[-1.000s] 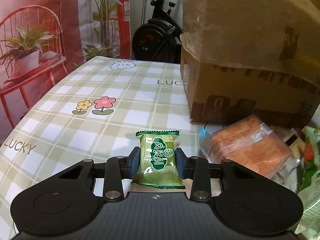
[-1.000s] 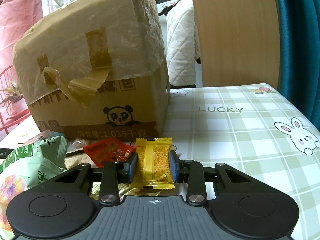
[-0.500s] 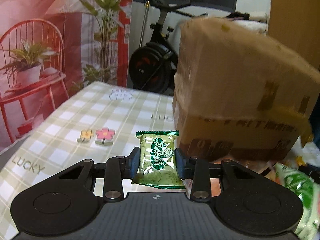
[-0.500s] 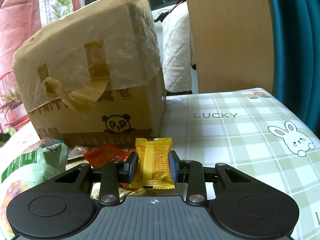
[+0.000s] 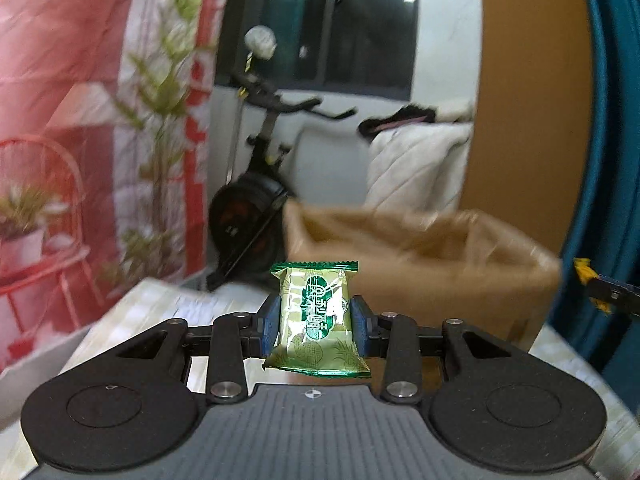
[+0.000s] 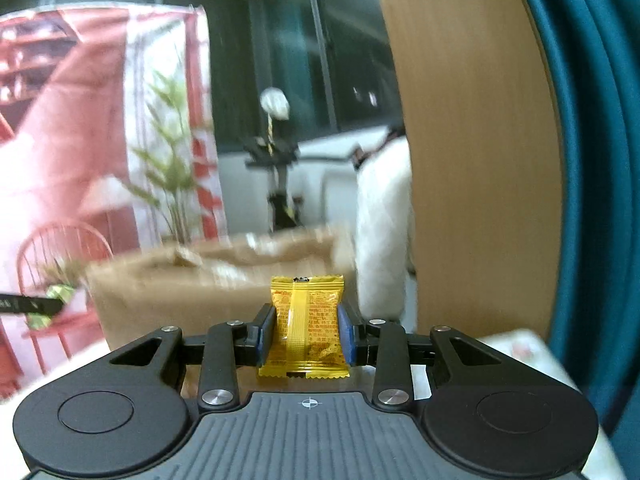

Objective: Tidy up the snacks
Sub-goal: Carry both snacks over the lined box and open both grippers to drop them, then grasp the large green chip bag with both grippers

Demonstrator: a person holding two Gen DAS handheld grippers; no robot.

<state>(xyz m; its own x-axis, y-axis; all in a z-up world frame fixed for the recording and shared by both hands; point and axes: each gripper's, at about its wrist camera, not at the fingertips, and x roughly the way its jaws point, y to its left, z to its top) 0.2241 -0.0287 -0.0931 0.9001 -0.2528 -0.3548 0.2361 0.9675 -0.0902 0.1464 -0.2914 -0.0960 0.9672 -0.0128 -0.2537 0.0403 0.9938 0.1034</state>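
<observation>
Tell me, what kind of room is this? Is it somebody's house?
Probably a room in someone's home. There is an exercise bike by a dark window, a white quilted blanket, and a cardboard box on a checked tablecloth.

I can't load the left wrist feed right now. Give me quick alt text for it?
The left gripper is shut on an upright green snack packet, held above the table. Ahead, blurred, a cardboard box shows its open top; behind it are an exercise bike and a red backdrop.
</observation>
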